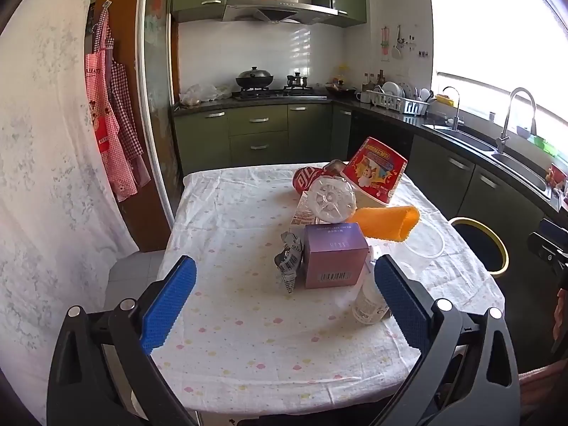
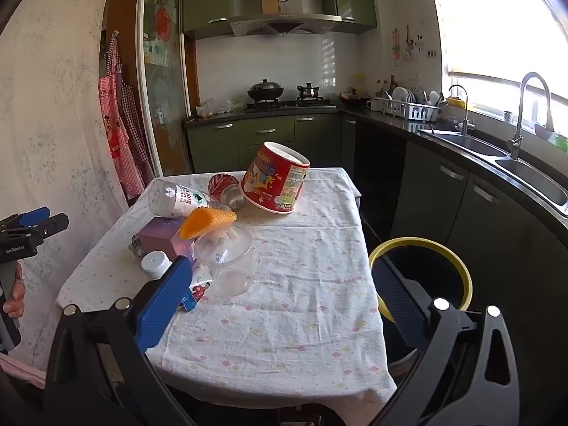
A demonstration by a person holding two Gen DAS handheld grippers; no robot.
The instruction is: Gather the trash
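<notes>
Yellow-rimmed bin (image 2: 458, 266) shows fully only from the right; both claws, left (image 1: 284, 301) and right (image 2: 280, 298), gape apart, empty.

The can (image 1: 307, 179) lies mostly hidden behind the bottle (image 1: 332, 198). The bin (image 2: 422, 273) is partly covered by a blue finger (image 2: 399, 301). Box (image 1: 335, 255) print is too small to read.

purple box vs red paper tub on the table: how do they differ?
Shape: the purple box is a small cuboid; the red paper tub is a larger round tapered container.
Pose: the purple box sits flat with its barcode side toward the left camera; the red paper tub is tipped, its wider end lower.
Print: the box is nearly plain; the tub carries cartoon graphics.
Both rest ungripped on the tablecloth.
</notes>
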